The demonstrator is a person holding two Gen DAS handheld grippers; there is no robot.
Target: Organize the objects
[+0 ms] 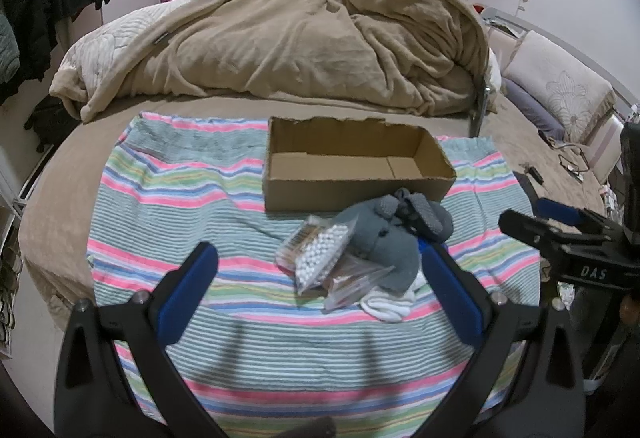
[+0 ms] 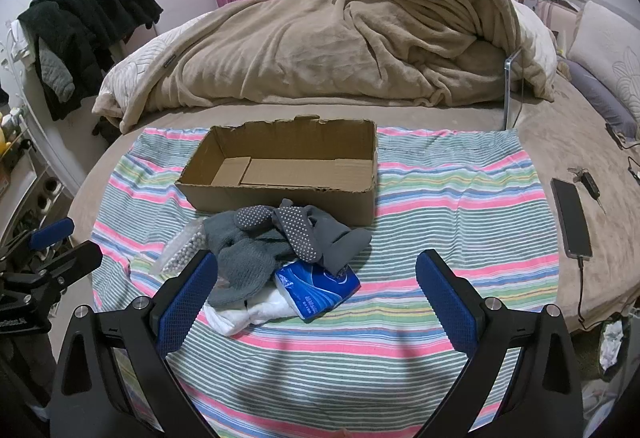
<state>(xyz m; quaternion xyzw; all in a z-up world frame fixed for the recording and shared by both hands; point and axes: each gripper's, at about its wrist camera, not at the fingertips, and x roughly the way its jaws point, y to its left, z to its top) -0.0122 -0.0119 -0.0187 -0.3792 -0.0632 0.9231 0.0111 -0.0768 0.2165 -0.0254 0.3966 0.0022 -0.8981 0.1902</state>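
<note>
Both tools hang spread wide, holding nothing: left tool (image 1: 320, 270), right tool (image 2: 316, 274). The pile, grey socks (image 2: 256, 250), bead bag (image 1: 320, 258) and blue tissue pack (image 2: 320, 288), sits just before the cardboard box (image 2: 280, 174) on the striped cloth (image 2: 460, 198), between the fingers.

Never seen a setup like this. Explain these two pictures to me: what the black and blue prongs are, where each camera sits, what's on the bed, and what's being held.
A person holds one hand-held gripper in each hand, with no robot arm. Each picture comes from a camera on a gripper, looking along its blue-padded fingers: the left gripper and the right gripper. Both are open and hold nothing. On the striped cloth stands an empty cardboard box. In front lies a pile: grey socks, a blue tissue pack, a bag of white beads and something white.
</note>
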